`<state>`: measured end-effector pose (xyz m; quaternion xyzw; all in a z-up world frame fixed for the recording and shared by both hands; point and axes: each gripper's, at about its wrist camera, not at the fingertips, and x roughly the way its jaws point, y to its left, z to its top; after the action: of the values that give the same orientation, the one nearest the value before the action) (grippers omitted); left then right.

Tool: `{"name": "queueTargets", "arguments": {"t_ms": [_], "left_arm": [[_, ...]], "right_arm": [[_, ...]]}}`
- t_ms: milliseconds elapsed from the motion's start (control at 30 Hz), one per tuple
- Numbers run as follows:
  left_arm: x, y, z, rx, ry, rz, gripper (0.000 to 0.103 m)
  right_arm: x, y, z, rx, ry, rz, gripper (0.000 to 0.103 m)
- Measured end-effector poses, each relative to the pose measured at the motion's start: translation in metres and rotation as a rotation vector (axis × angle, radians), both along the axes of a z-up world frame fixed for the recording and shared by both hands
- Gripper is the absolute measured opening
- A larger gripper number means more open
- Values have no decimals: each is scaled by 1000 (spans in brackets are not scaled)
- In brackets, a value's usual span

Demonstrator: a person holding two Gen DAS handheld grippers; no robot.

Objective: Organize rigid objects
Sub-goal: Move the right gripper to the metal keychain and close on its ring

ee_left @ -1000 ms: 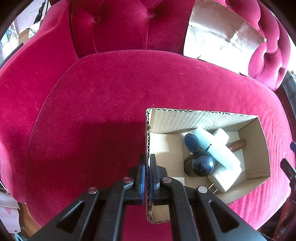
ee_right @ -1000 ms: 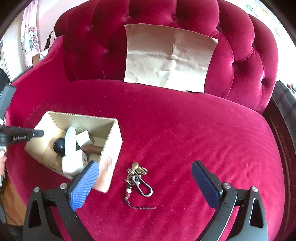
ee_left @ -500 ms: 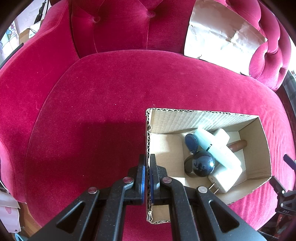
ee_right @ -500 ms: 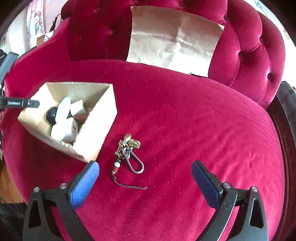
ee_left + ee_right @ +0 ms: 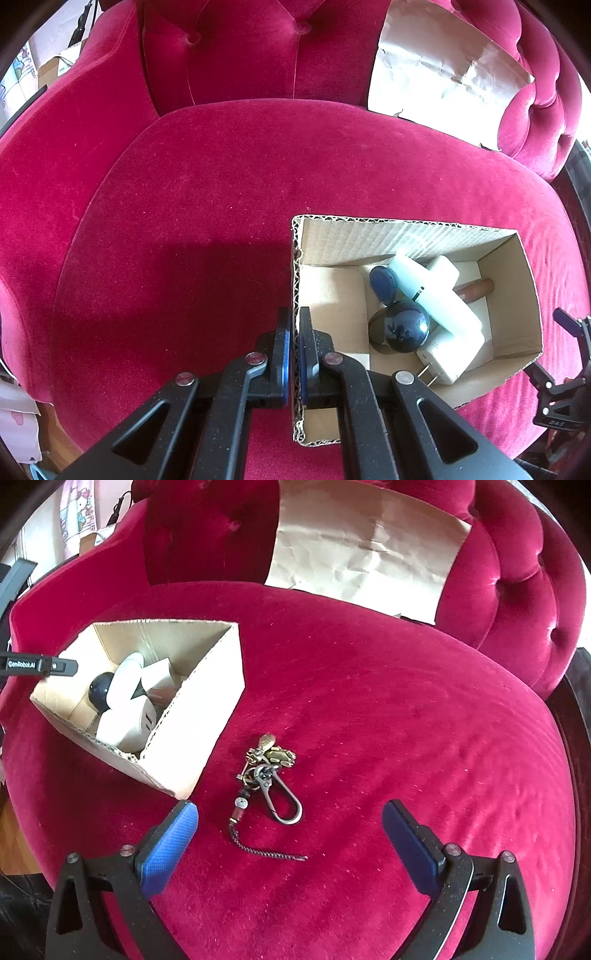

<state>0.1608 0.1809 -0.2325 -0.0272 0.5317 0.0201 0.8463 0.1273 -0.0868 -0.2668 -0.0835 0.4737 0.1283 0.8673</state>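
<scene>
A small cardboard box [image 5: 406,232] [image 5: 207,705] sits on the red velvet seat. My left gripper [image 5: 294,325] is shut on the box's left wall, one pad on each side of the cardboard. Inside lie a dark blue ball [image 5: 405,329], a pale bottle [image 5: 432,291], a white plug adapter [image 5: 448,360], a blue oval piece [image 5: 383,284] and a brown stick [image 5: 474,288]. A brass keychain [image 5: 267,771] with a carabiner and chain lies on the seat right of the box. My right gripper [image 5: 290,834] hangs open just in front of it, nothing between its fingers.
A creased sheet of brown paper [image 5: 365,542] [image 5: 443,70] leans against the tufted backrest [image 5: 258,48]. The seat's front edge drops off close behind both grippers. Clutter and a floor show past the left armrest [image 5: 74,572].
The right gripper has sunk toward the seat and the keychain now lies closer, centred between its open fingers. The left gripper and box have stayed put.
</scene>
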Motion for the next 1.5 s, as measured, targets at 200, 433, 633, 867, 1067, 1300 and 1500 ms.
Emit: {"name": "queueTargets", "arguments": {"t_ms": [200, 433, 633, 867, 1067, 1300, 1500], "left_arm": [[0, 0, 0, 0, 1, 0, 3], [0, 0, 0, 0, 1, 0, 3], [0, 0, 0, -7, 0, 0, 3], [1, 1, 0, -7, 1, 0, 3], [1, 1, 0, -7, 1, 1, 3], [1, 1, 0, -6, 2, 0, 3], [1, 2, 0, -5, 2, 0, 3]], "right_arm": [[13, 4, -12, -9, 27, -19, 102], [20, 10, -20, -13, 46, -27, 101], [25, 13, -19, 7, 51, -32, 94], [24, 20, -16, 10, 59, -15, 59], [28, 26, -10, 28, 74, 14, 17], [28, 22, 4, 37, 47, -10, 17], [26, 19, 21, 38, 28, -34, 17]]}}
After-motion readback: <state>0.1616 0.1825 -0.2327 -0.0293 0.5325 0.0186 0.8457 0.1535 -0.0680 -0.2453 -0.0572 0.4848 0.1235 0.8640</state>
